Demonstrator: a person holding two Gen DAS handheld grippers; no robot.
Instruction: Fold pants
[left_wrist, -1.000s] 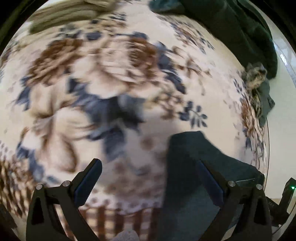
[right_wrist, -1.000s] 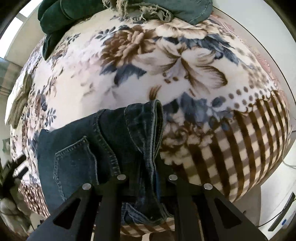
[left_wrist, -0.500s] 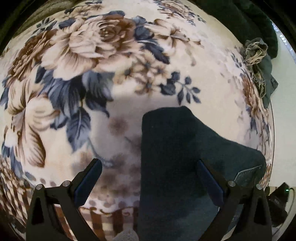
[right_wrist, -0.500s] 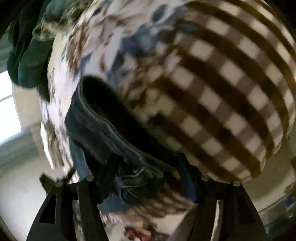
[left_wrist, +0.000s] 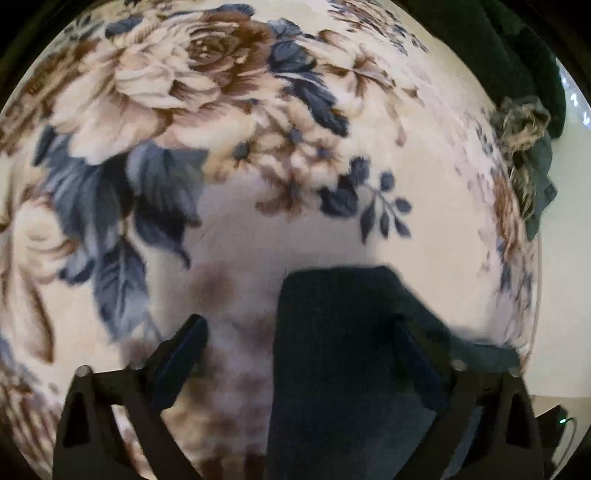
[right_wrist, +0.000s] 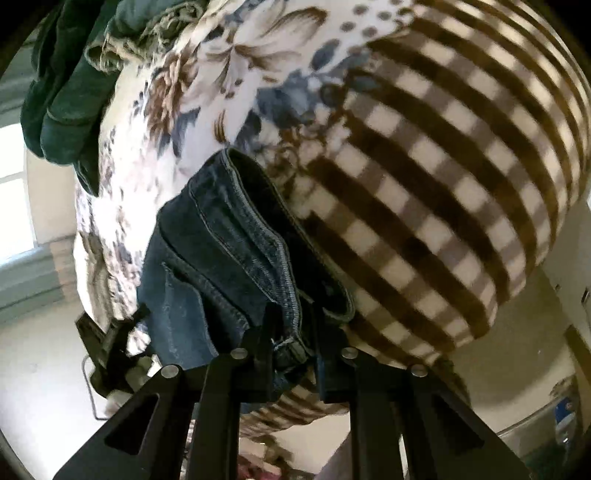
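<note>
The dark blue jeans (left_wrist: 351, 350) lie on a floral blanket (left_wrist: 221, 110). My left gripper (left_wrist: 297, 332) points steeply down over their edge. Its jaws are closing but still stand wide. The denim fills the right half of the gap and the left pad (left_wrist: 184, 343) is clear of the cloth. In the right wrist view the jeans (right_wrist: 221, 240) hang bunched off the blanket's checked border (right_wrist: 443, 184). My right gripper (right_wrist: 295, 328) is closing, its pads pinching a stitched seam of the jeans.
A pile of dark green clothes (left_wrist: 517, 55) and a frayed garment (left_wrist: 524, 147) lie at the blanket's far right edge. In the right wrist view the same clothes (right_wrist: 66, 92) are at top left. Pale floor (right_wrist: 44, 369) and a window (right_wrist: 14, 203) lie beyond the bed's edge.
The left gripper has sunk toward the blanket and its fingers have drawn closer together. The right gripper has rolled and swung toward the checked border, loosening and then tightening on the jeans.
</note>
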